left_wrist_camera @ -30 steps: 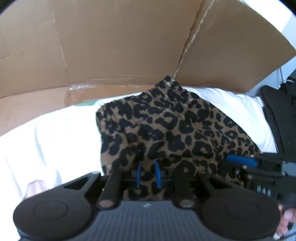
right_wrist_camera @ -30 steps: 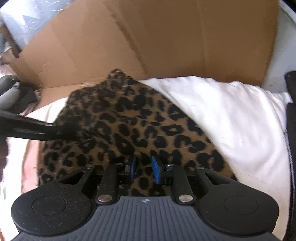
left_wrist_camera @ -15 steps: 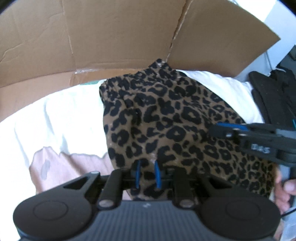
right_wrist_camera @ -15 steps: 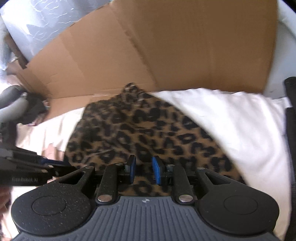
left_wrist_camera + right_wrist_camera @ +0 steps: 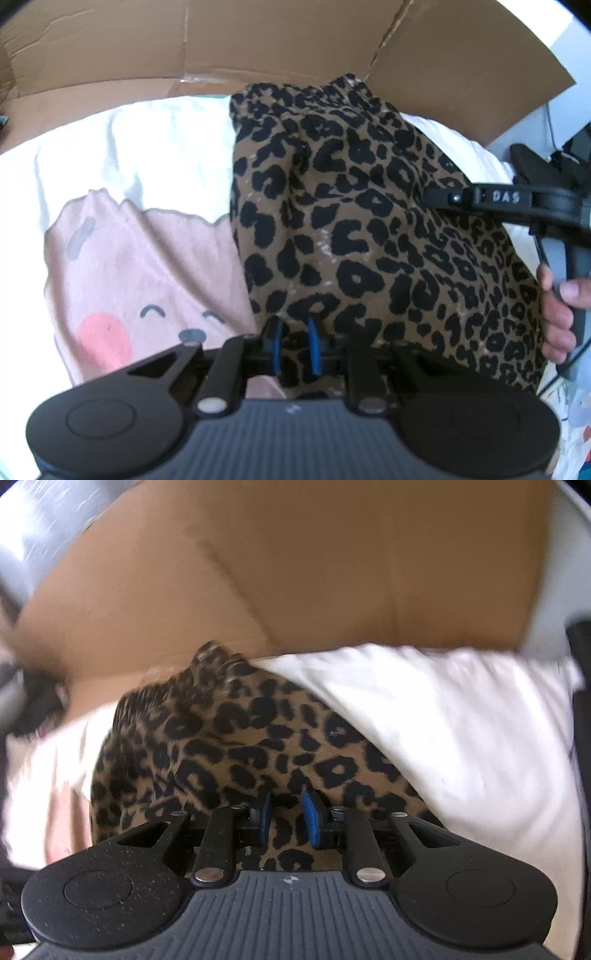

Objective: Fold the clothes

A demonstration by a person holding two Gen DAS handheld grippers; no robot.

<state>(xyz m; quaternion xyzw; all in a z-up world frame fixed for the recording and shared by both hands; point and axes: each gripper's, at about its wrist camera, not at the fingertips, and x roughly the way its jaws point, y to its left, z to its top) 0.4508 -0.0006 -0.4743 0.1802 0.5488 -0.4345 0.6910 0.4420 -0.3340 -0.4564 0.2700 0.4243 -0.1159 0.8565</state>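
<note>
A leopard-print garment (image 5: 369,229) lies stretched over a white sheet (image 5: 92,155), its gathered waistband at the far end by the cardboard. My left gripper (image 5: 293,343) is shut on the garment's near edge at its left corner, with cloth pinched between the blue pads. In the right wrist view, my right gripper (image 5: 286,819) is shut on the near edge of the same leopard-print garment (image 5: 229,746), and this view is blurred by motion. The right gripper's black body (image 5: 509,201) and the hand (image 5: 557,314) holding it show at the right of the left wrist view.
Brown cardboard (image 5: 258,40) stands as a wall behind the sheet. A pink cartoon face print (image 5: 129,280) lies on the sheet left of the garment. Black gear (image 5: 535,162) sits at the far right. Bare white sheet (image 5: 461,738) spreads right of the garment.
Both grippers have drawn back toward me with the garment's near edge, pulling it out longer and flatter. The pink print on the sheet has come into view.
</note>
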